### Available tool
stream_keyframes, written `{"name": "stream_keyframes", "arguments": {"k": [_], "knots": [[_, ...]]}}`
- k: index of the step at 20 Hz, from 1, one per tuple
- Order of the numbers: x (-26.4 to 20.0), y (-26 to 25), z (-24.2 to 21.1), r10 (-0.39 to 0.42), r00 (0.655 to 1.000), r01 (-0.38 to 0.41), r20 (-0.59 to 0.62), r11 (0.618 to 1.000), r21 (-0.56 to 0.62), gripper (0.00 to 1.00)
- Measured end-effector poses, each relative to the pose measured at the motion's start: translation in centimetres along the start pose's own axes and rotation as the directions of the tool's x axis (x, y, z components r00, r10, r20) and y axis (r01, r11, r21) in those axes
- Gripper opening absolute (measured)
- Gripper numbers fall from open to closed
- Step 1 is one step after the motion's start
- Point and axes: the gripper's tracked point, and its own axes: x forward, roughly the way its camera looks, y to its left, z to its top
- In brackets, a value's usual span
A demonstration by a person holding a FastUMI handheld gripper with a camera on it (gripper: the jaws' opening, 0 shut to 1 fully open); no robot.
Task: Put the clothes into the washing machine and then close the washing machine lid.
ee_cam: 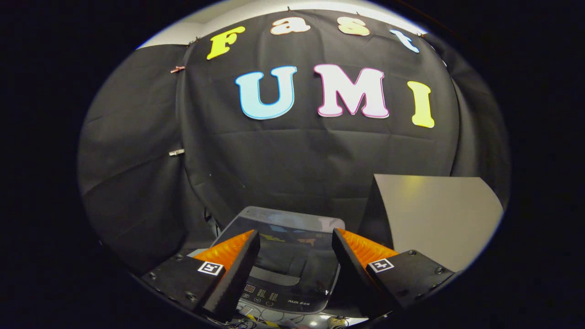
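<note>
The washing machine (315,297) stands below me, seen from above, with its control panel (263,293) on the near side. Its dark glass lid (292,258) lies flat on the top and mirrors the wall behind. My gripper (296,233) hovers over the lid, open, with a wide gap and nothing between the fingers. The lid shows through that gap. No part of either finger touches the machine.
A grey flat surface (434,214) with a sharp near corner rises just right of the machine, close to the right finger. Black cloth (297,169) hangs as a wall behind the machine. Loose cables (256,320) lie in front of the control panel.
</note>
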Motion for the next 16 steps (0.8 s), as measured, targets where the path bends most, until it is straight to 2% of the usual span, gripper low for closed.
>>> {"name": "stream_keyframes", "arguments": {"k": [3, 6, 16], "knots": [[-2.9, -0.2, 1.8, 0.005, 0.998, -0.004, 0.068, 1.0, -0.012, 0.99], [-7.8, -1.3, 3.9, 0.009, 0.987, -0.006, 0.161, 1.0, -0.019, 0.99], [-20.5, -6.8, 8.6, -0.043, 0.915, 0.066, 0.401, 0.997, -0.043, 0.98]]}}
